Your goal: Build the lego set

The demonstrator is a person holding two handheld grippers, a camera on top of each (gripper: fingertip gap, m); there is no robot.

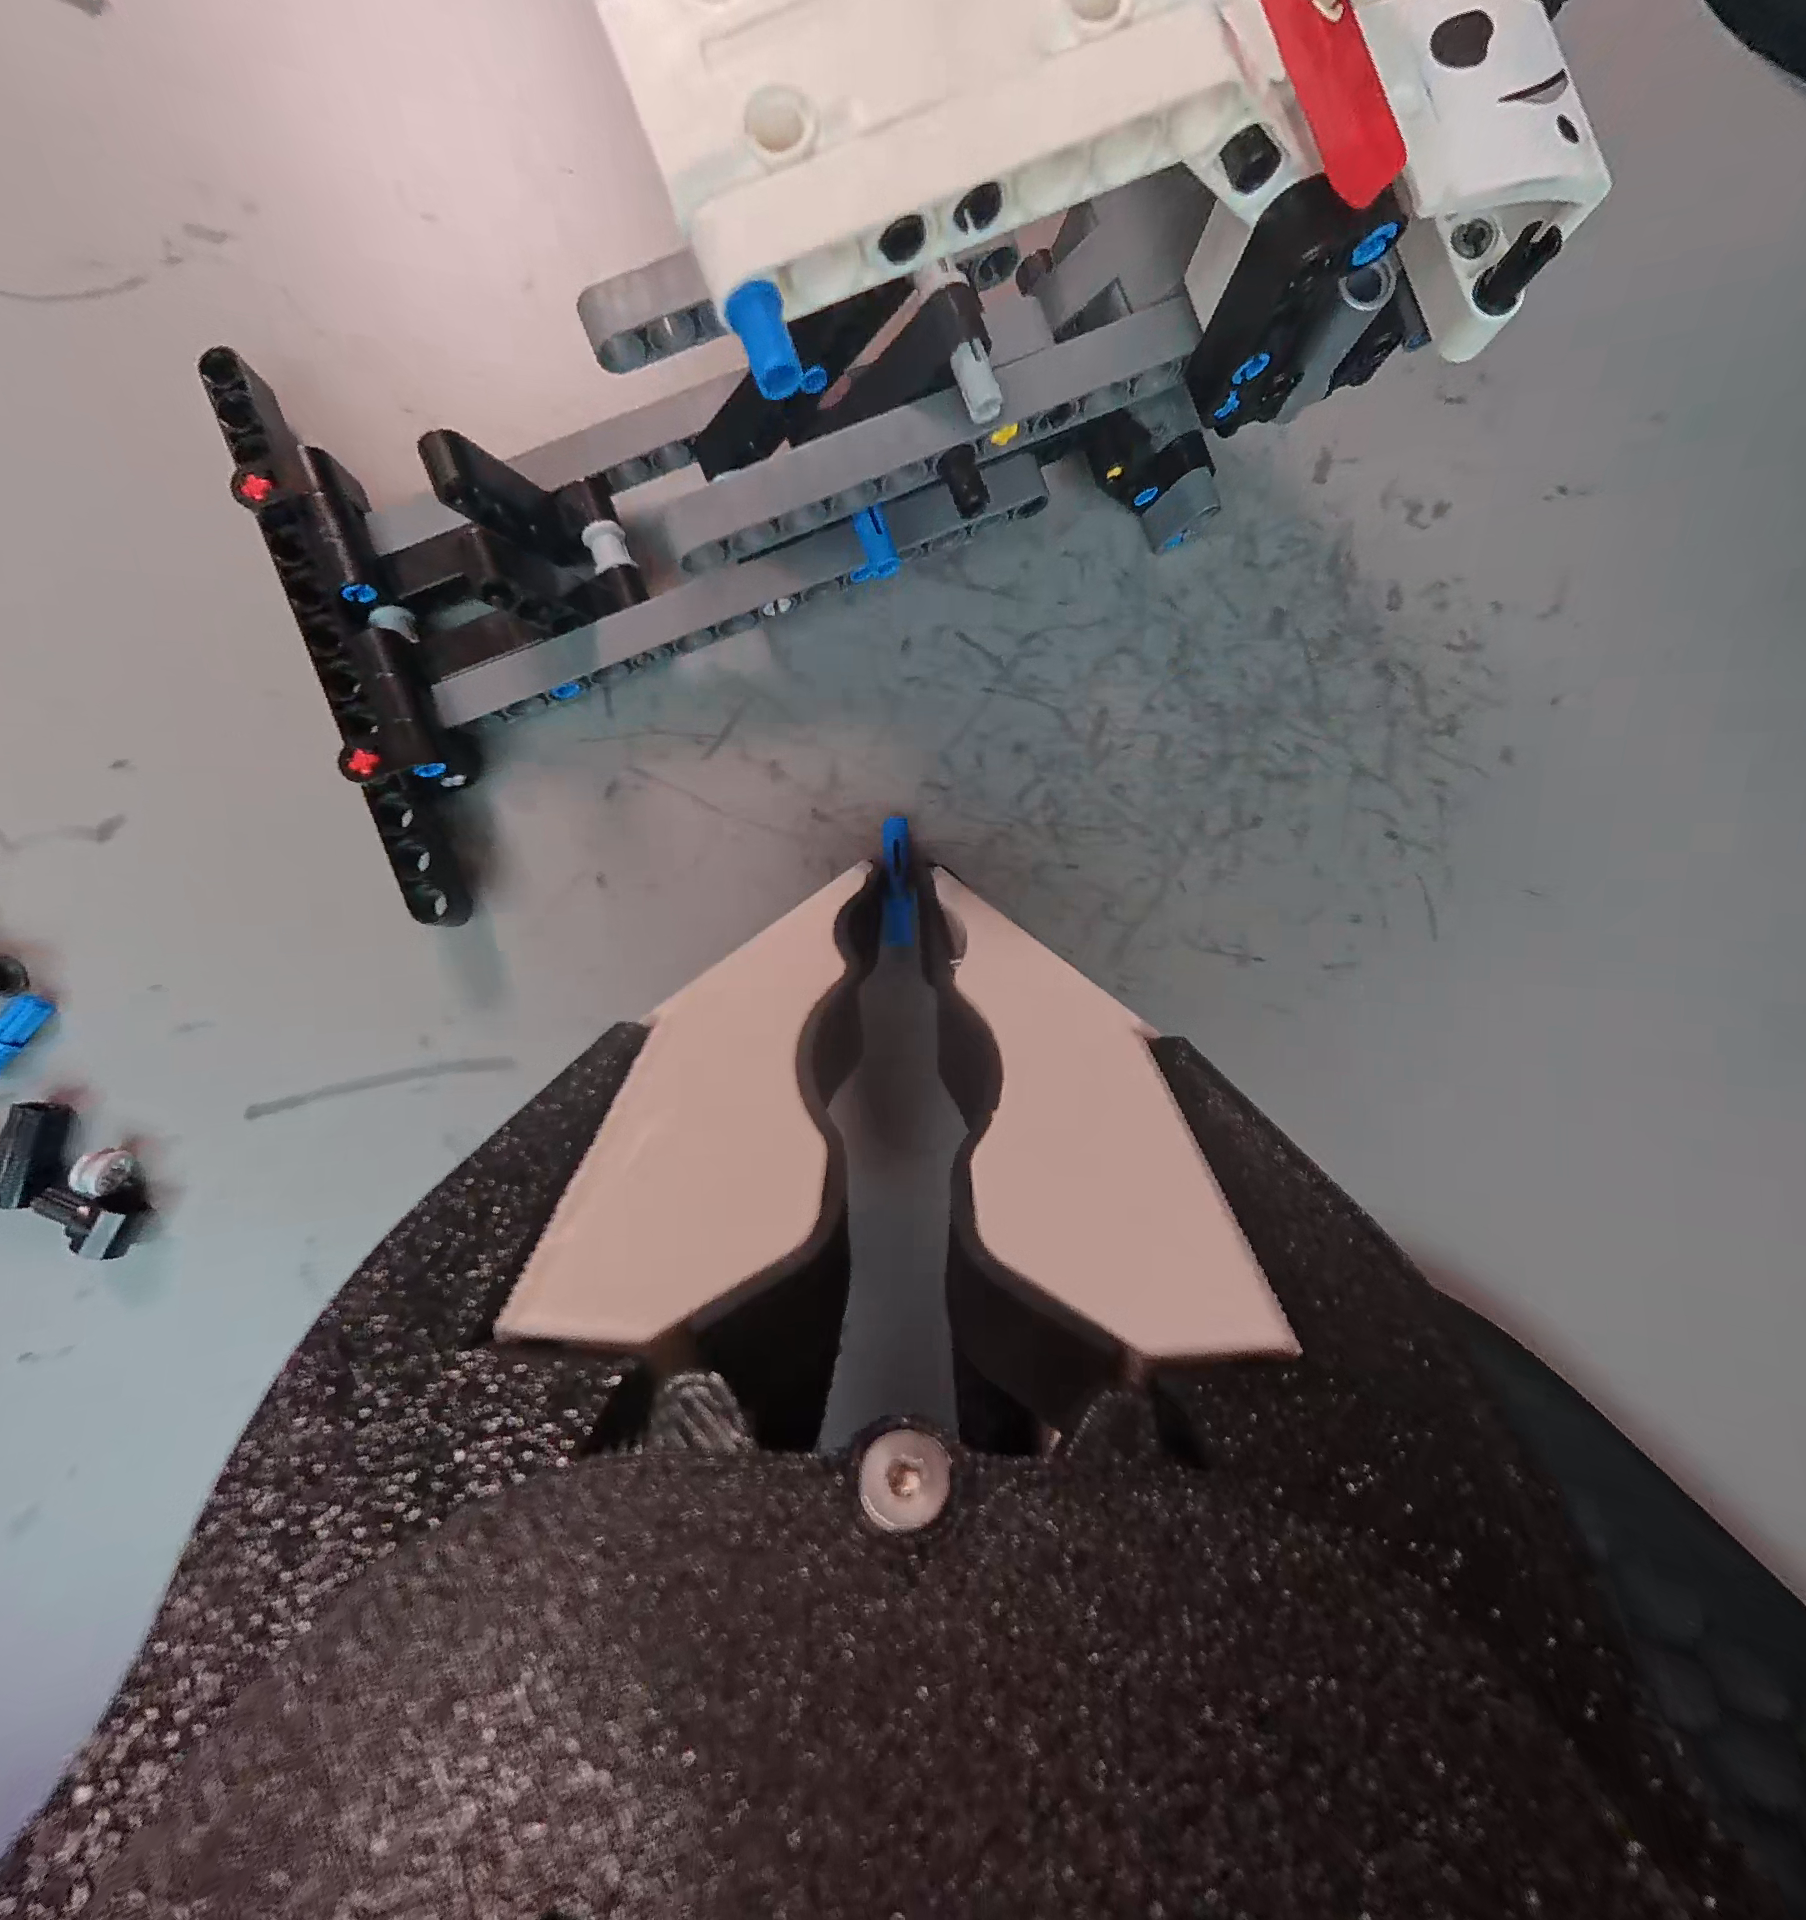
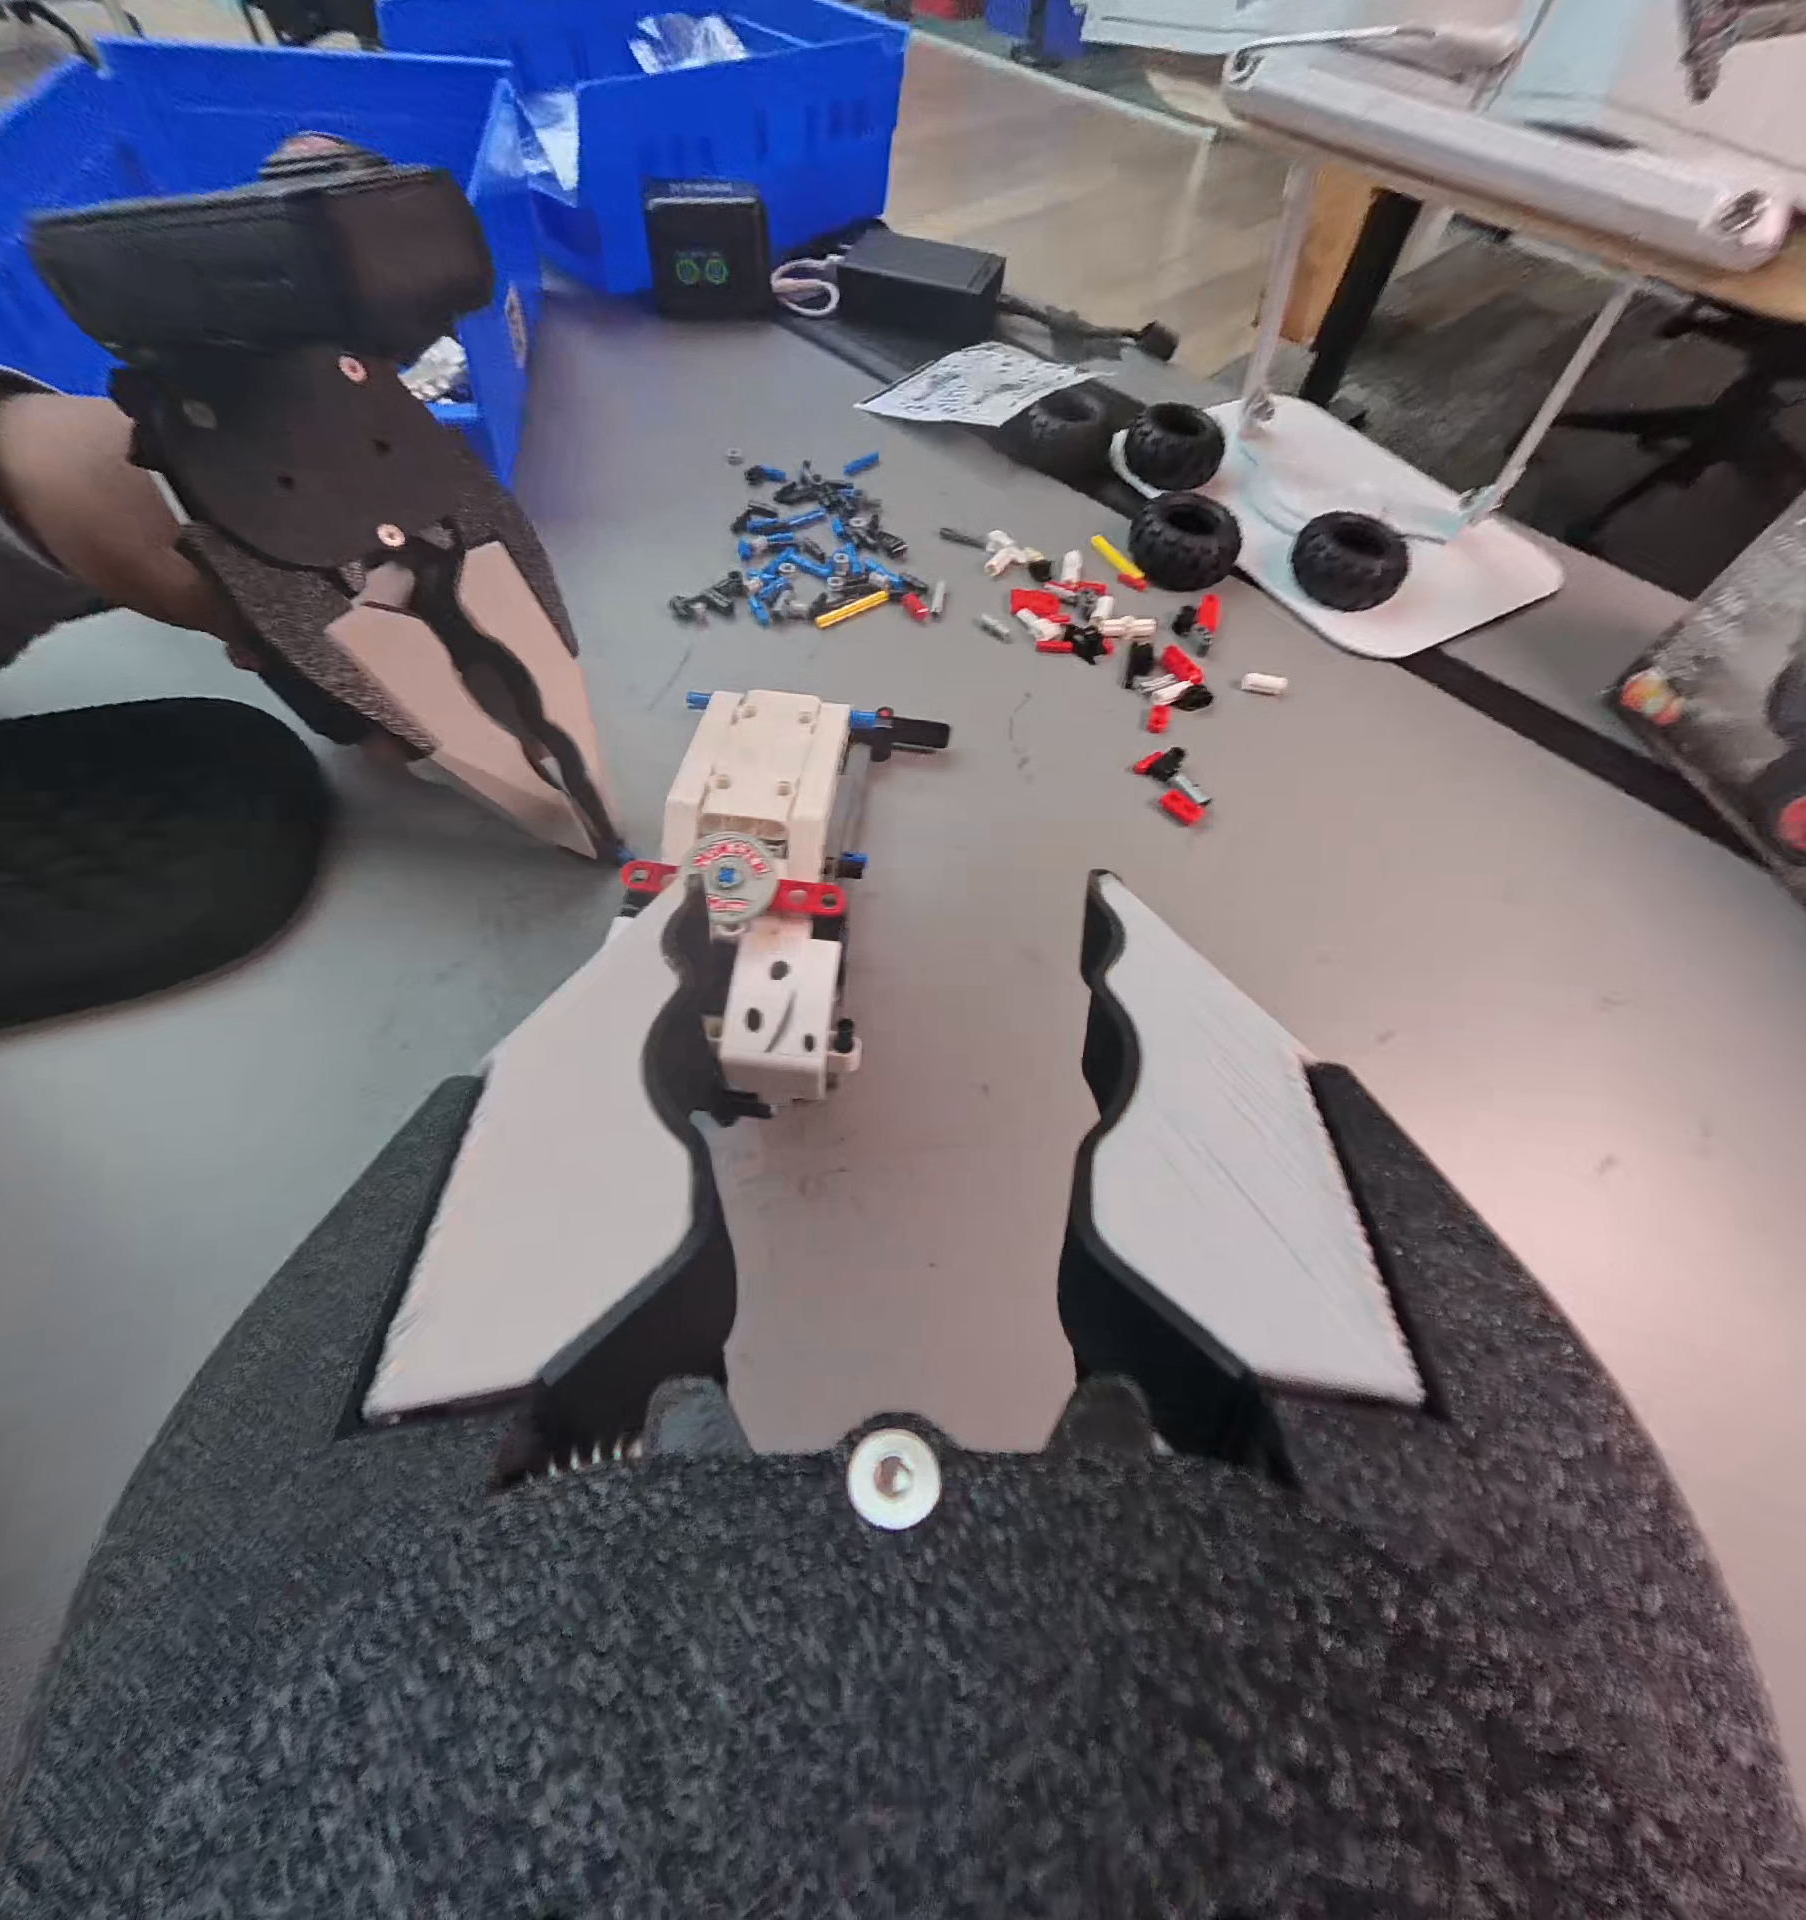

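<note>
- The left gripper (image 1: 899, 873) has its fingers pressed together on a small blue pin (image 1: 896, 883), which sticks out past the tips; it hangs just above the bench (image 1: 1294, 935), near the model but not touching it.
- The right gripper (image 2: 878, 904) has its fingers spread wide and holds nothing. Its left finger lies alongside the front of the model; whether it touches, I cannot tell.
- The half-built model (image 1: 878, 416) lies on the bench between the two grippers: a grey and black beam frame carrying a white block on top, with a red strip across it and several blue pins already seated.
- Done so far, by my reading: the chassis frame and the white body section.
- Left to do: four black tyres (image 2: 1185, 540) sit unmounted at the far side of the bench, and a scatter of loose parts (image 2: 826, 551) in blue, black, red and white lies unused beyond the model.
- The step in hand looks like fitting this pin into a hole in the frame, so the build seems around the middle, with much assembly ahead.
</note>
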